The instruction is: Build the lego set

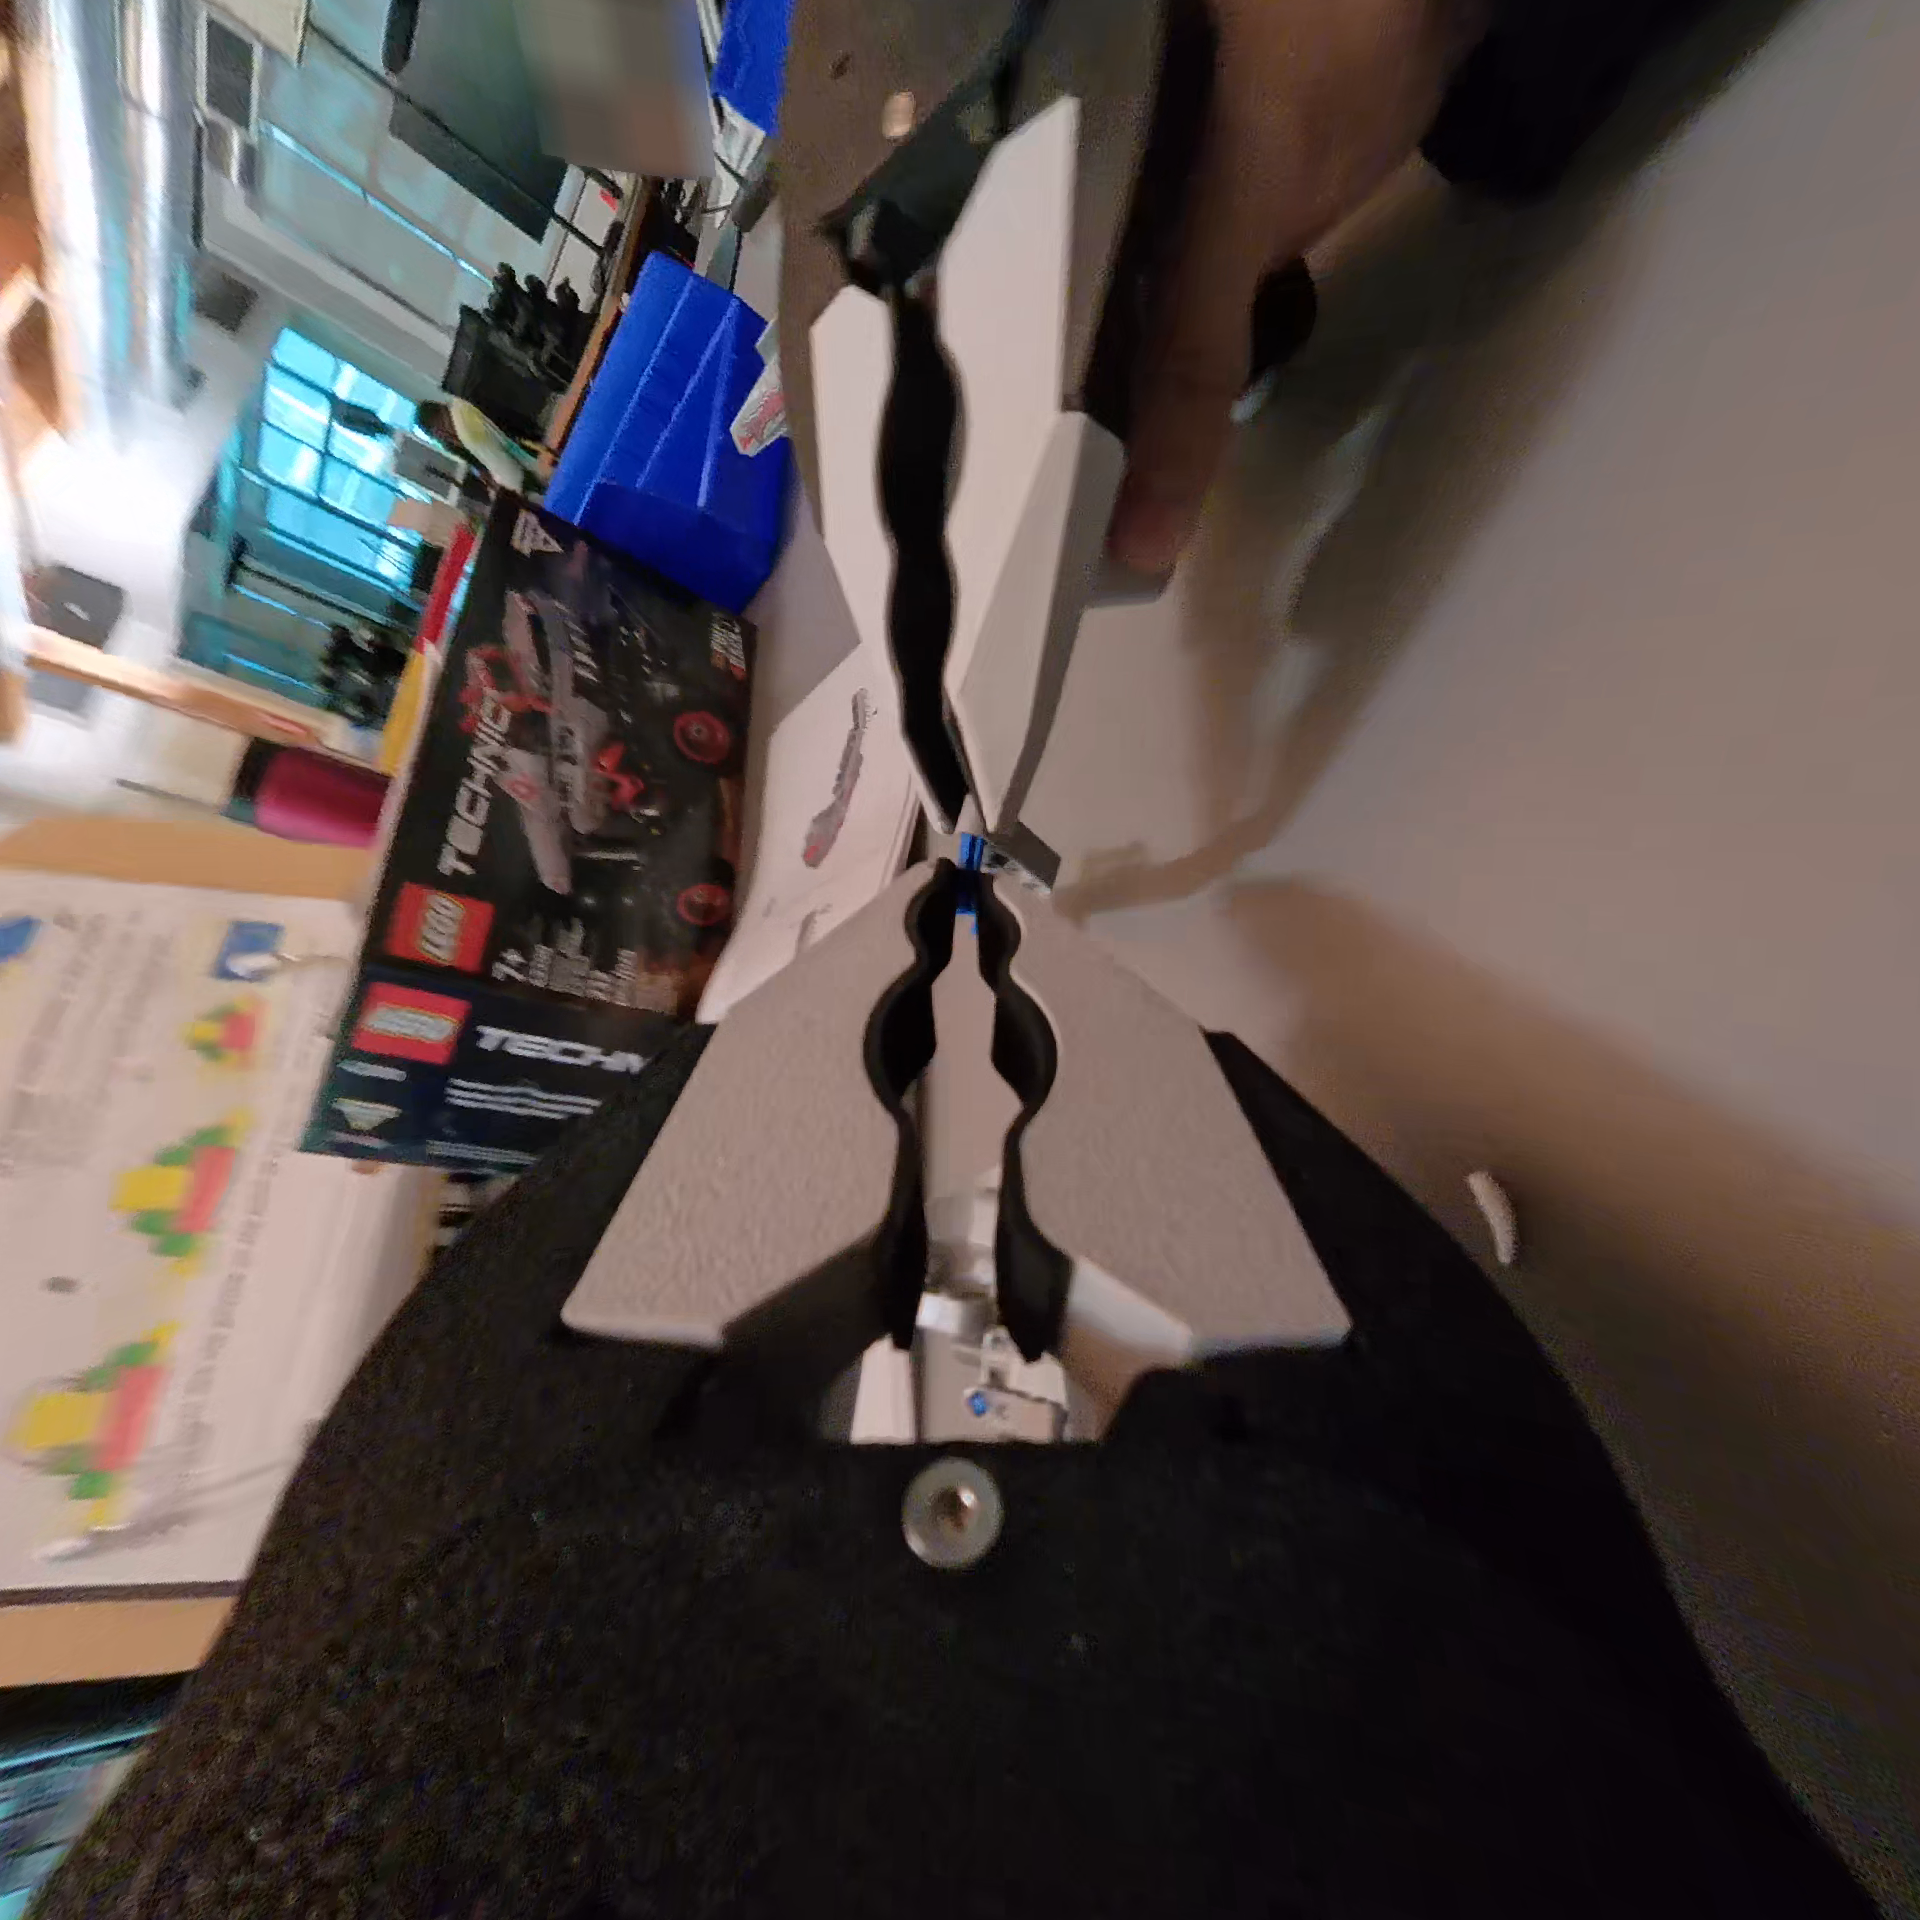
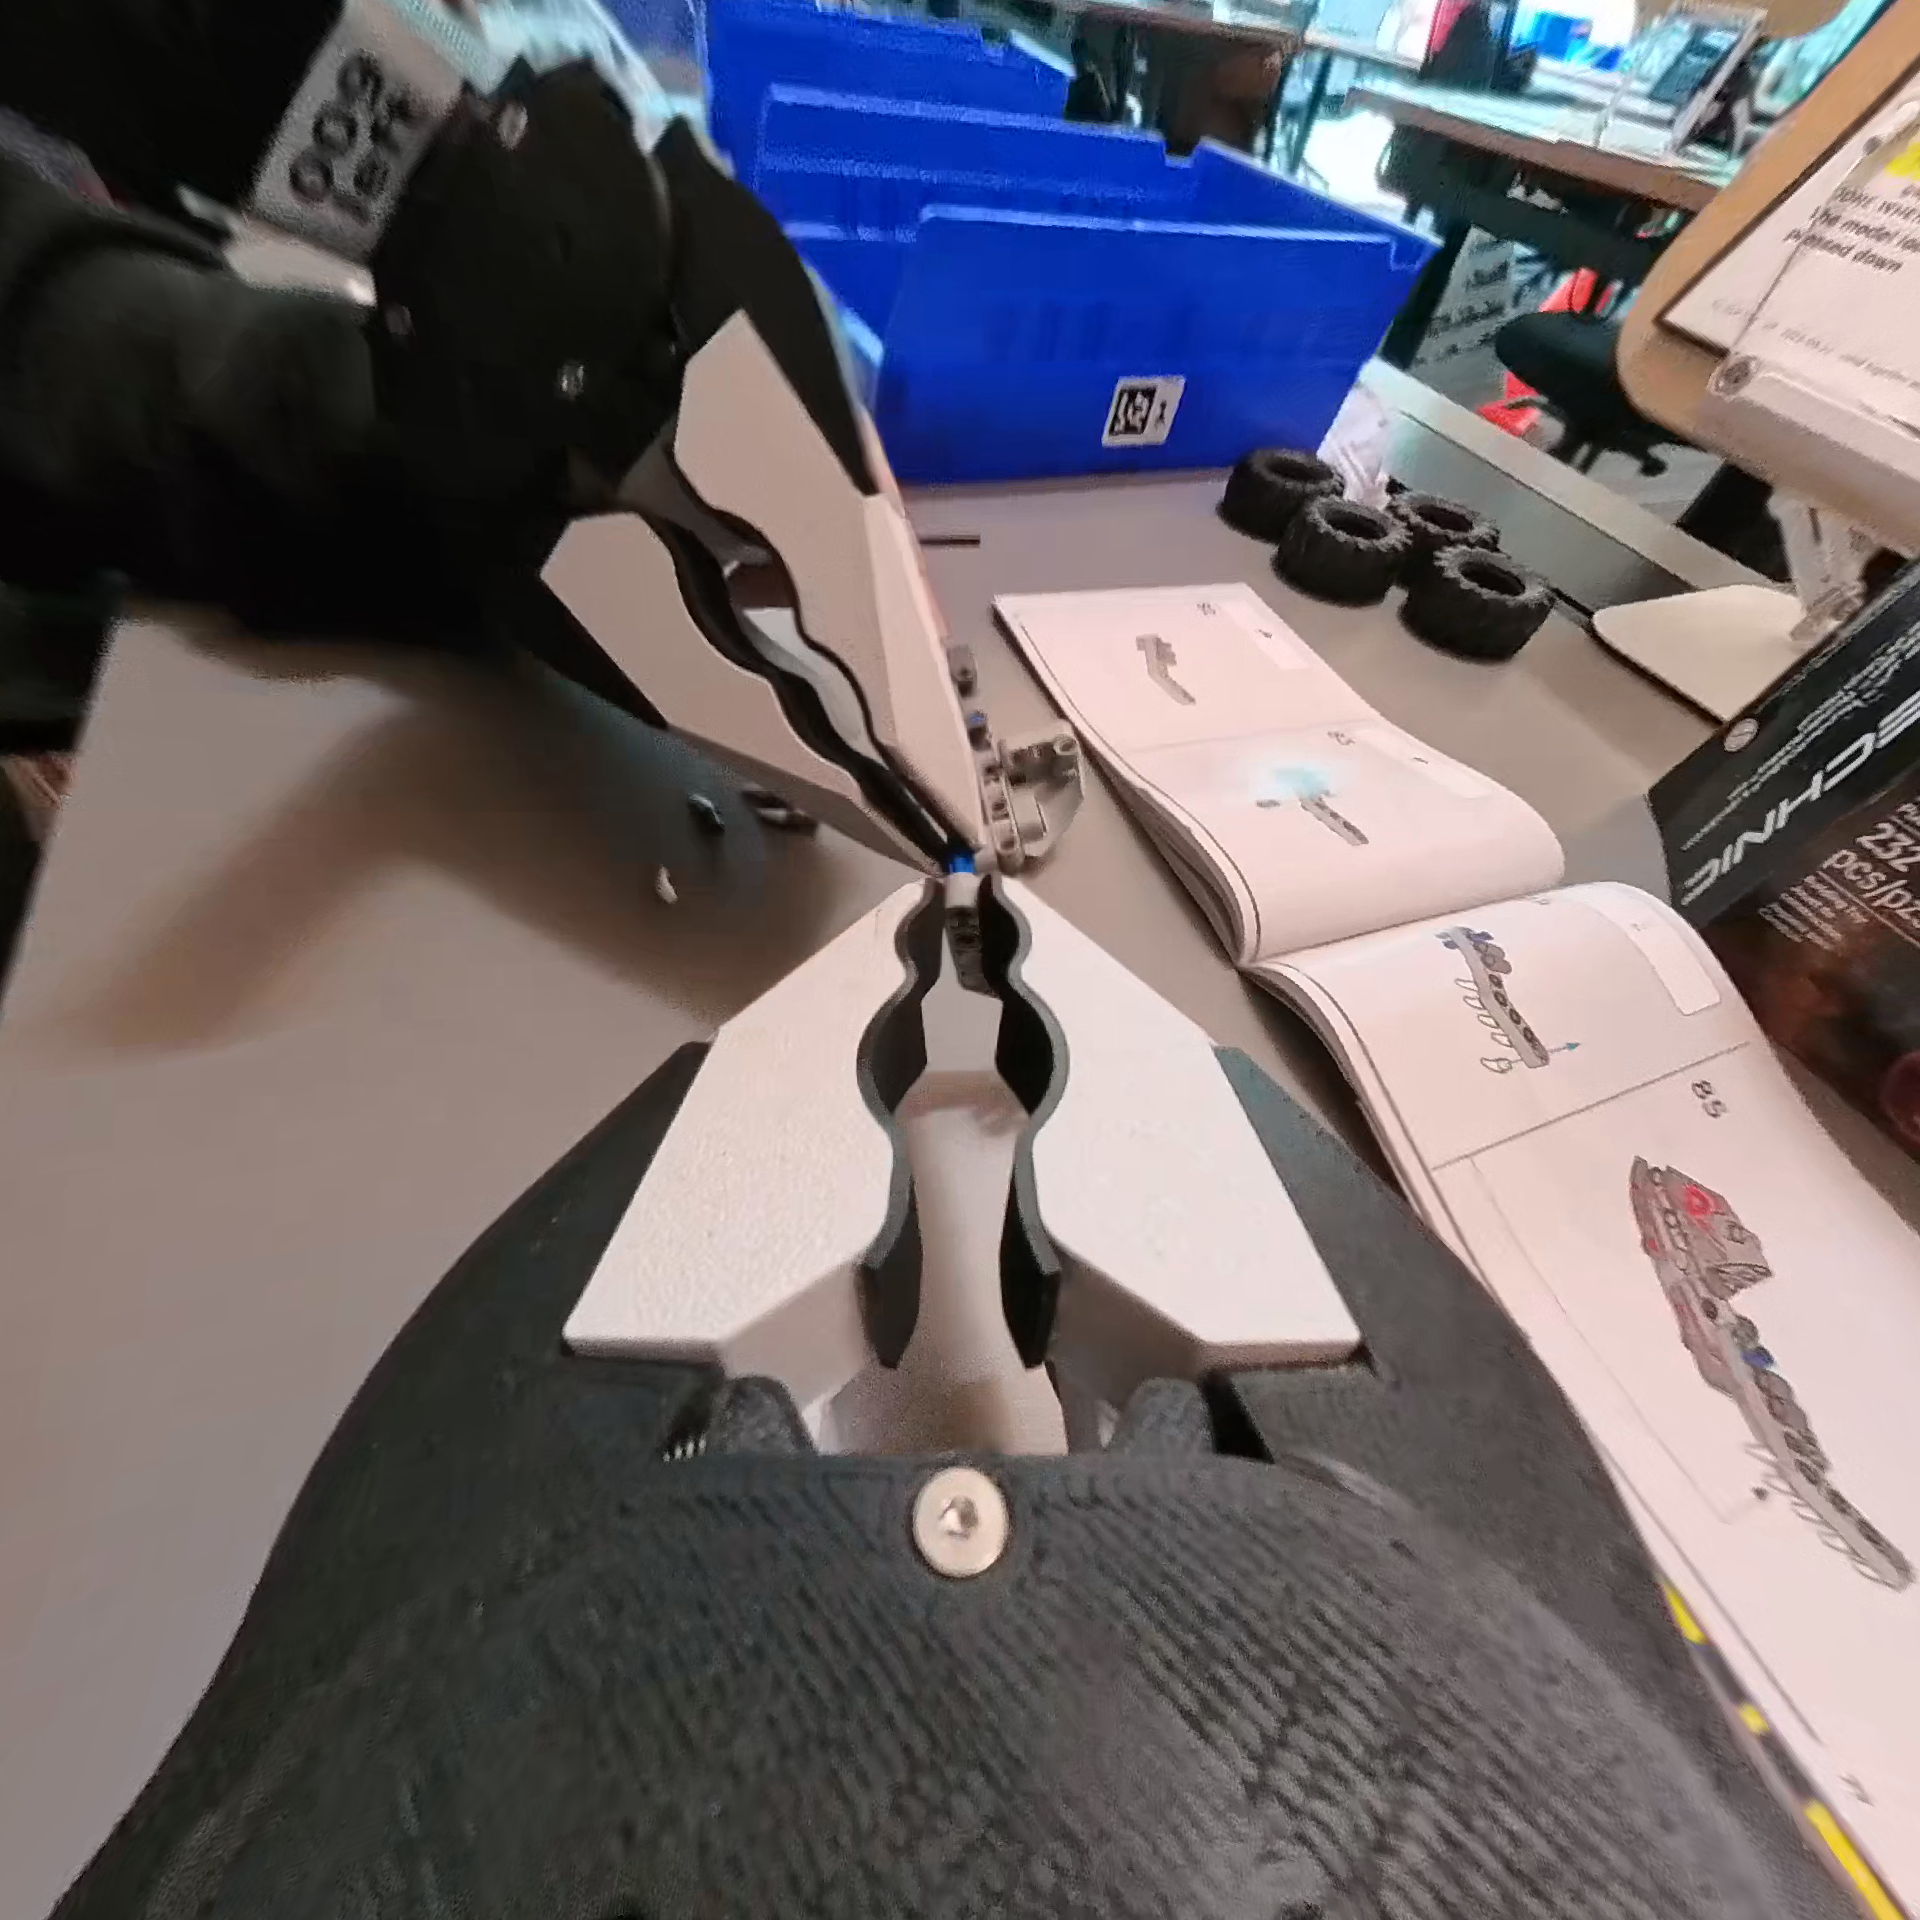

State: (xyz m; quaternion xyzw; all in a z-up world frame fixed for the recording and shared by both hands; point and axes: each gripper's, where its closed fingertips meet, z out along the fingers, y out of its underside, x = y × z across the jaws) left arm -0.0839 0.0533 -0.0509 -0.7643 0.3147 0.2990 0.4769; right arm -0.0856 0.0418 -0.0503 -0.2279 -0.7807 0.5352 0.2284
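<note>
While the two white-fingered grippers meet tip to tip above the grey tabletop (image 2: 312, 935), the left gripper (image 1: 964, 902) is pinched shut on a small blue lego pin (image 1: 968, 883), whose other end meets the short grey lego beam (image 2: 964, 935) clamped in the tips of the right gripper (image 2: 961, 940). From the left wrist view, the right gripper (image 1: 961, 816) comes in from above, its black wavy pads nearly together, with a person's hand (image 1: 1195, 343) wrapped round its body. From the right wrist view, the left gripper (image 2: 951, 854) reaches in from the upper left, held by a hand in a black glove or sleeve (image 2: 208, 416).

Just behind the meeting tips lies a partly built grey lego assembly (image 2: 1023, 790) of pale beams on the tabletop, beside the open white instruction booklet (image 2: 1299, 790), whose pages show drawings of grey parts. Four black knobbly rubber tyres (image 2: 1392, 551) sit in a cluster beyond the booklet, near a row of blue plastic storage bins (image 2: 1091, 312) at the back of the tabletop. A dark lego set box (image 1: 540, 831) with a picture of a truck on its face stands at the booklet's edge. A few small dark loose pieces (image 2: 748, 805) lie on the tabletop under the left gripper.
</note>
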